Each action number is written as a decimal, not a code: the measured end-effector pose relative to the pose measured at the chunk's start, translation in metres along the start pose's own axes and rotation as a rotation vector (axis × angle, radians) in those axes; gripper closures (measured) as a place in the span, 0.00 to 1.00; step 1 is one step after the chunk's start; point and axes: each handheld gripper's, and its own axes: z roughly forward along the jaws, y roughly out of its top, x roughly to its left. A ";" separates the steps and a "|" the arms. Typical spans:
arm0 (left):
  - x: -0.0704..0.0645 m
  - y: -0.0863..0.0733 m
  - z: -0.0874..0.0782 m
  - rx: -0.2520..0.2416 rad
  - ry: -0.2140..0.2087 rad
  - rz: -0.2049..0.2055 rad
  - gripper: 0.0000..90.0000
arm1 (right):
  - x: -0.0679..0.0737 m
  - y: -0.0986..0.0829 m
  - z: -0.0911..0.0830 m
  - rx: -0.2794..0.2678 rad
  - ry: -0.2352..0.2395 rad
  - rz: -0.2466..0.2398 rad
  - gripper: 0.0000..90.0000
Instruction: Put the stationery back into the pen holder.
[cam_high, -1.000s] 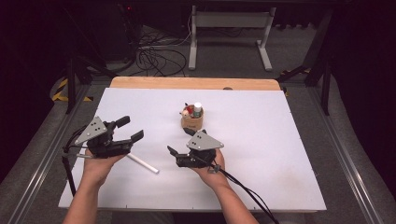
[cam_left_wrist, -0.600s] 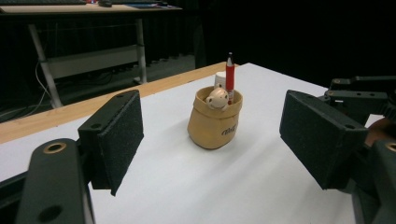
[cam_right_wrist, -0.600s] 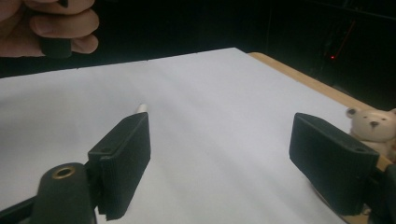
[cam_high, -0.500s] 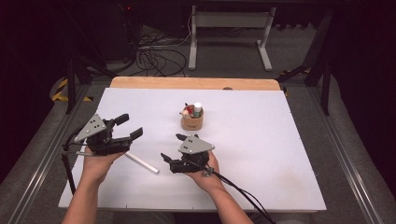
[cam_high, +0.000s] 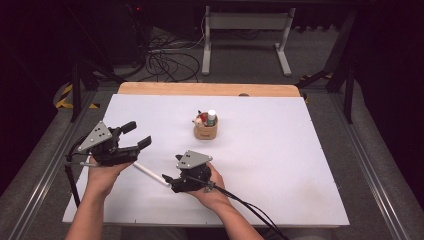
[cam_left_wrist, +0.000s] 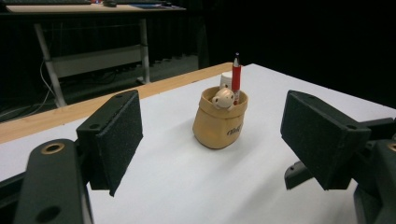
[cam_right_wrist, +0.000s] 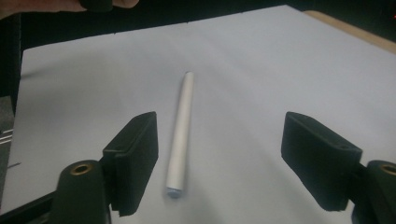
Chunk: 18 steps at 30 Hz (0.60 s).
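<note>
A white pen (cam_high: 148, 171) (cam_right_wrist: 181, 128) lies flat on the white table (cam_high: 280, 165) between the two hands. My right gripper (cam_high: 168, 181) (cam_right_wrist: 219, 163) is open at the pen's near end, and the pen lies between its jaws, closer to the left one. My left gripper (cam_high: 134, 135) (cam_left_wrist: 212, 149) is open and holds nothing, at the table's left, pointing toward a small tan pouch (cam_high: 205, 131) (cam_left_wrist: 217, 125). The pouch stands upright and holds a red pen (cam_left_wrist: 236, 80), a white bottle (cam_high: 212, 117) and a small round-headed figure (cam_left_wrist: 223, 98).
A wooden strip (cam_high: 210, 89) runs along the table's far edge. Beyond it stand a metal frame (cam_high: 245, 35) and loose cables (cam_high: 165, 60) on the floor. A cable (cam_high: 250, 210) trails from my right gripper toward the front edge.
My right gripper has moved left and toward the front, turning to the pen's end. My left gripper has barely shifted. The pen and pouch have not moved.
</note>
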 end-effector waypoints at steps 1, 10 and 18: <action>0.000 0.000 0.000 -0.001 0.001 -0.001 0.24 | 0.001 0.000 0.002 0.011 0.006 0.001 0.34; 0.001 0.000 0.000 0.000 0.003 -0.009 0.22 | 0.008 -0.003 0.018 0.087 0.043 0.014 0.44; 0.001 0.000 0.000 0.002 0.002 -0.010 0.19 | 0.012 -0.006 0.027 0.137 0.045 0.030 0.49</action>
